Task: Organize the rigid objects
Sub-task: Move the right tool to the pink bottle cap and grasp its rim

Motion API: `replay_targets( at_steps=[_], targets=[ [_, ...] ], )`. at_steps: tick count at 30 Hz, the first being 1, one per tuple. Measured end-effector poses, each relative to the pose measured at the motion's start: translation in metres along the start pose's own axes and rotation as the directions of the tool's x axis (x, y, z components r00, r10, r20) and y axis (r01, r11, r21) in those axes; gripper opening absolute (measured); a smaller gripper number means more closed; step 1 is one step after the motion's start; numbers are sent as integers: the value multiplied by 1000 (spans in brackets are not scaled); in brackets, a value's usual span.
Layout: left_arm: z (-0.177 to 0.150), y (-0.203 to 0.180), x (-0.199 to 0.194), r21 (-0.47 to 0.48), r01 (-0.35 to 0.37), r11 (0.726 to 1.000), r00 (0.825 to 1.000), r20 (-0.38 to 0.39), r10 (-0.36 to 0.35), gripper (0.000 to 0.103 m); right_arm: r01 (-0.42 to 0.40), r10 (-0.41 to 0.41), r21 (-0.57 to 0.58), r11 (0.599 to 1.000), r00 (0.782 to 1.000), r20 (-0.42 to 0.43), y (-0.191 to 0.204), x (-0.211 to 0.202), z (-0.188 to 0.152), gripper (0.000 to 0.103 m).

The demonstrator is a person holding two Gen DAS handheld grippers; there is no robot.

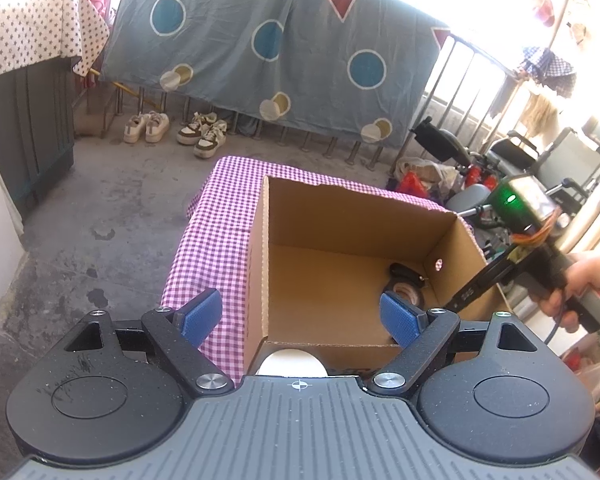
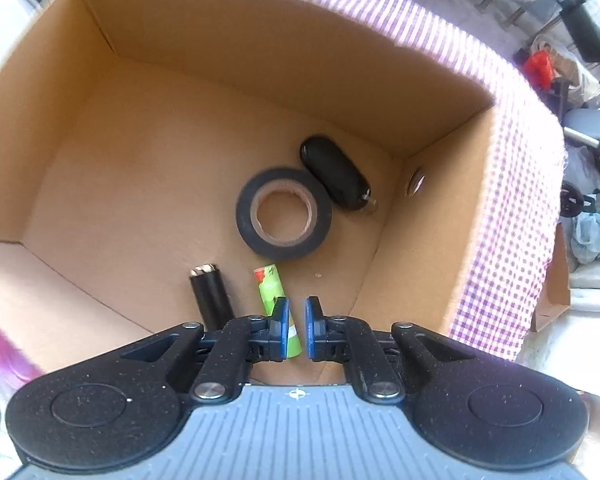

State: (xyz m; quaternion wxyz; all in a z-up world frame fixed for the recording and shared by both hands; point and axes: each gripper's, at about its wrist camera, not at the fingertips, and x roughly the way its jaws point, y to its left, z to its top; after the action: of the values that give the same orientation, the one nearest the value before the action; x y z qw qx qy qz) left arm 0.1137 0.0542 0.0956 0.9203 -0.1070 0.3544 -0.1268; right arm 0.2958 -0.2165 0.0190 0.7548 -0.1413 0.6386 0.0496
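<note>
My right gripper (image 2: 296, 330) hung inside the cardboard box (image 2: 148, 52), its blue pads nearly together with a slim gap and nothing clamped. A green tube (image 2: 270, 286) lay just beyond and under my left finger, a black cylinder (image 2: 212, 296) further left, a roll of black tape (image 2: 285, 213) ahead, touching a black key fob (image 2: 336, 174). My left gripper (image 1: 300, 318) hovered wide apart at the box's near wall, a white round object (image 1: 292, 364) just below it.
</note>
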Motion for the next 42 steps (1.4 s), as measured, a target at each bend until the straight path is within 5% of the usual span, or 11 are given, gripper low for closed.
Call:
replay_targets(
  at_steps=[3,5,7,12,19,25,30,36,42],
  targets=[
    [-1,-5,-7,9,1,1000,1000,13,-1,88,-76,70,50,996,992,107,-7,-26,-8,10],
    [-3,-10,-11,22,-1,1000,1000,15,1,89,-154,135,71,986,966,221,-9,-55,-22,18],
    [-7,-14,-14,40,-3,999,1000,9,2,89,-222,182,82,972,923,339,-10,-81,-48,33],
    [-23,-19,-19,87,9,996,1000,-26,-7,92,-409,300,101,907,794,529,-13,-112,-137,44],
    [-72,-16,-9,169,24,985,985,-172,6,94,-617,383,197,762,675,631,-12,-69,-240,49],
    [-109,-19,17,214,11,977,947,-316,58,94,-714,462,224,663,626,628,20,-8,-239,49],
    [-126,-26,37,304,-42,952,932,-332,147,93,-729,566,135,671,621,542,74,18,-203,48],
    [-131,-24,49,306,-24,952,927,-349,136,86,-663,550,93,743,683,480,110,33,-171,44],
    [-133,-20,61,307,-28,951,916,-373,147,75,-643,550,79,761,706,446,121,45,-159,33]
  ],
)
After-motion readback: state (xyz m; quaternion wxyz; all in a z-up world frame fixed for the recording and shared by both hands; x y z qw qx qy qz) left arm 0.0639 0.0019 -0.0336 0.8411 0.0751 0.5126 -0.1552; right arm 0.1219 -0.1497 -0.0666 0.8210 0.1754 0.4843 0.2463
